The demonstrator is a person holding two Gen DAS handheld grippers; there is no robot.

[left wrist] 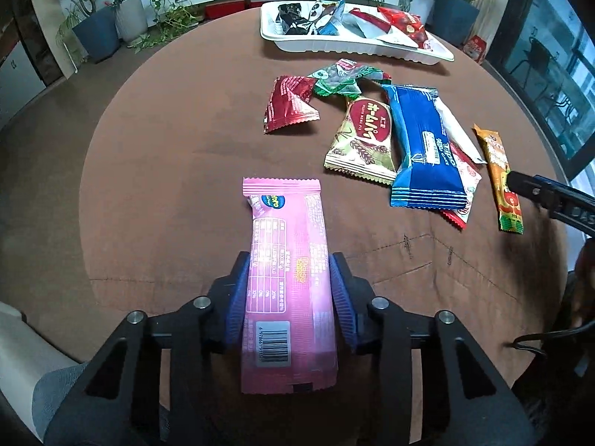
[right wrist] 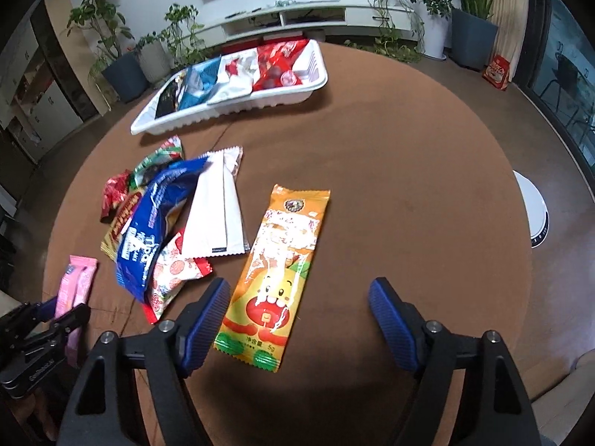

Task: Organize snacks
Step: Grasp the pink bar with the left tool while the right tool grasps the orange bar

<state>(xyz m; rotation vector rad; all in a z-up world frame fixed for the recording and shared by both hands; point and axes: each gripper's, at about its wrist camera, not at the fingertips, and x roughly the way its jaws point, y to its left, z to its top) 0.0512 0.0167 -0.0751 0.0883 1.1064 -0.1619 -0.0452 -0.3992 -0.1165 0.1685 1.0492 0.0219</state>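
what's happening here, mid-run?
Snack sorting on a round brown table. The left gripper has its jaws around a pink wafer pack. The right gripper hangs open over an orange fruit-snack pack, not gripping it. A white tray already holds several packs; a pile of others lies loose.

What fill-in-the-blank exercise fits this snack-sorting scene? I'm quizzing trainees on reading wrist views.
1. The left gripper has a ____ packet between its pads.
2. The right gripper stands open over the ____ packet with a cartoon face.
3. Sorted snacks lie in a ____ tray on the far side of the table.
4. A white packet lies partly on the ____ packet.

Missing words: pink; orange; white; blue
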